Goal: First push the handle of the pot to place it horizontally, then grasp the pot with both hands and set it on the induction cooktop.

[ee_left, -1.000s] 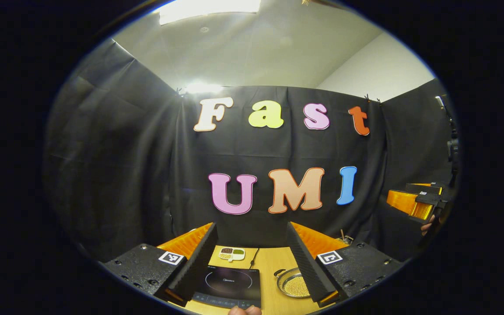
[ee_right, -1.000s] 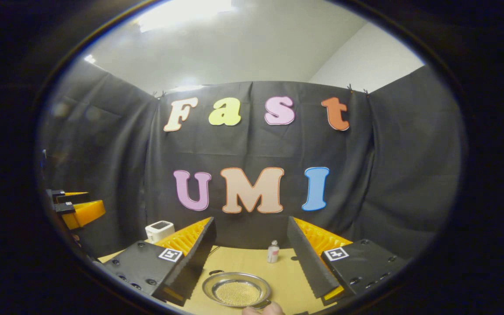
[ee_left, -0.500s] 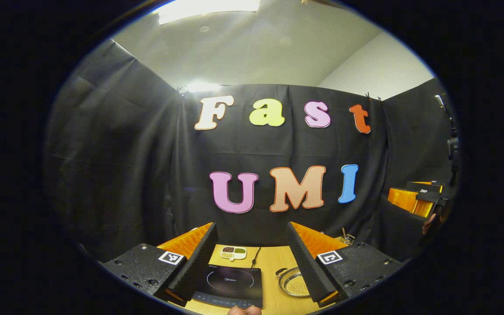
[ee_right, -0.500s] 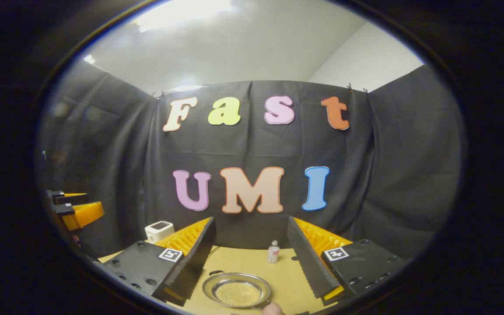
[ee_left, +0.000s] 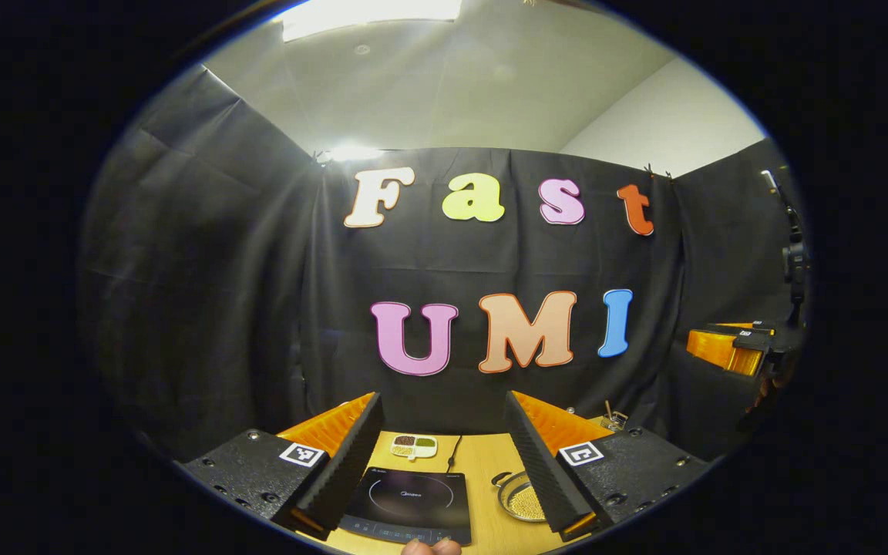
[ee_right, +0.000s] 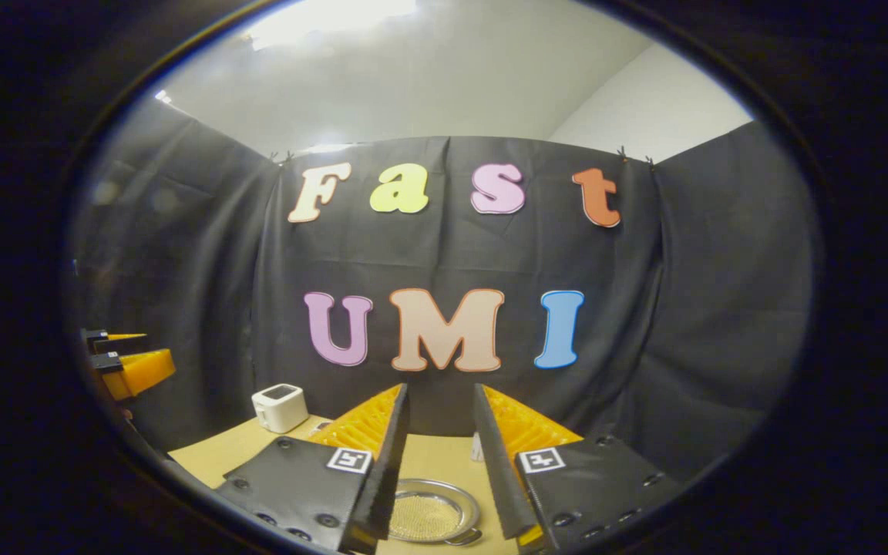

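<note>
A shallow metal pot (ee_right: 430, 518) holding small yellowish grains sits on the wooden table, low between the fingers of my right gripper (ee_right: 440, 391). A small loop handle shows at its near right rim. Those fingers stand a narrow gap apart with nothing between them, raised above the table. In the left gripper view the pot (ee_left: 517, 497) lies right of the black induction cooktop (ee_left: 407, 501), half hidden behind a finger. My left gripper (ee_left: 442, 401) is open wide and empty, held above the cooktop. Each gripper also appears at the other view's edge: left gripper (ee_right: 132, 368), right gripper (ee_left: 728, 348).
A small white dish of beans (ee_left: 414, 445) and a black cable (ee_left: 450, 455) lie behind the cooktop. A white box-shaped device (ee_right: 280, 407) stands at the table's back left. The black cloth wall closes the back and sides.
My right gripper's fingers have drawn much closer together and the view has shifted slightly over the pot. The left gripper has drifted a little, staying wide open.
</note>
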Available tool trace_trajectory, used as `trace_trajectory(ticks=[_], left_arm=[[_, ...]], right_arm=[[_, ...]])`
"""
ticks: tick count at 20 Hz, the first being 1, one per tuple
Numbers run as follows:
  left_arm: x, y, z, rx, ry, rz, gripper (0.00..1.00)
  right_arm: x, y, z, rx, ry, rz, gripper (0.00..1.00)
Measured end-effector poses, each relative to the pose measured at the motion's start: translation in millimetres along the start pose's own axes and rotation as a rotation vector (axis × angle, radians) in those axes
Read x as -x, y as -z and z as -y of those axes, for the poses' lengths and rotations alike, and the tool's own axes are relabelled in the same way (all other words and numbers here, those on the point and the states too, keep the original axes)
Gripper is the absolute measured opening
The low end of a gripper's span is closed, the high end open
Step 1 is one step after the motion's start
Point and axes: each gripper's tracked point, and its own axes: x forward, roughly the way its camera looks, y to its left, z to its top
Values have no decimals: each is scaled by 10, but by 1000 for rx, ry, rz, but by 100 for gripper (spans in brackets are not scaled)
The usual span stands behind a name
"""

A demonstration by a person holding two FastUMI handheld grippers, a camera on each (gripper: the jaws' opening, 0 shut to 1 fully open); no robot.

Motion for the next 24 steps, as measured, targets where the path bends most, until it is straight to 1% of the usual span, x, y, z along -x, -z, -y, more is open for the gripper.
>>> trace_trajectory(ticks=[1, 2, 3, 4, 5, 6, 7, 8, 9, 10, 11, 12, 16, 17, 18, 19, 20, 21, 23, 24], left_arm=[[-12, -1, -10, 2, 5, 0, 92], [-18, 13, -11, 2, 9, 0, 92], [-46, 15, -14, 2, 13, 1, 95], [-61, 24, -18, 2, 14, 2, 92], [-96, 28, -14, 4, 14, 0, 92], [-135, 60, 2, 9, 12, -10, 92], [-173, 88, 17, 21, 8, -17, 92], [-239, 90, 30, 31, -1, -20, 92], [-300, 116, 35, 33, -14, -28, 92], [-361, 136, 53, 30, -24, -28, 92], [-429, 156, 91, 22, -32, -31, 95], [-492, 195, 142, 10, -39, -43, 92], [-777, 222, 350, 2, -82, -47, 92], [-833, 241, 381, -3, -97, -49, 95], [-886, 297, 411, -12, -113, -54, 95], [-929, 347, 428, -20, -132, -67, 92], [-942, 392, 458, -29, -148, -74, 95], [-966, 398, 494, -38, -158, -73, 92], [-1020, 465, 553, -59, -168, -86, 95], [-1049, 520, 595, -64, -164, -98, 92]], right_arm=[[-49, -1, -36, 5, 0, 7, 51], [47, -29, 11, 26, 27, 13, 52], [-59, -20, 3, 39, 26, 18, 30], [-65, 2, -61, 39, -1, 14, 8], [-106, 39, -92, 35, -18, 14, 9], [-166, 30, -72, 33, -20, 6, 9], [-288, 139, -19, 23, -21, -9, 11], [-322, 275, -13, -1, -36, -46, 5], [-397, 384, 32, -20, -42, -66, 5], [-470, 468, 94, -29, -54, -81, 3], [-546, 563, 141, -35, -74, -94, 3], [-619, 641, 192, -41, -96, -101, 4], [-874, 1203, 330, -72, -201, -196, 4], [-937, 1350, 347, -79, -226, -212, 4], [-976, 1499, 364, -86, -250, -232, 5], [-1016, 1643, 365, -95, -274, -255, 4], [-1044, 1768, 376, -105, -294, -273, 3], [-1070, 1887, 383, -112, -313, -290, 4], [-1087, 2138, 389, -122, -342, -336, 2], [-1082, 2250, 382, -129, -353, -358, 1]])
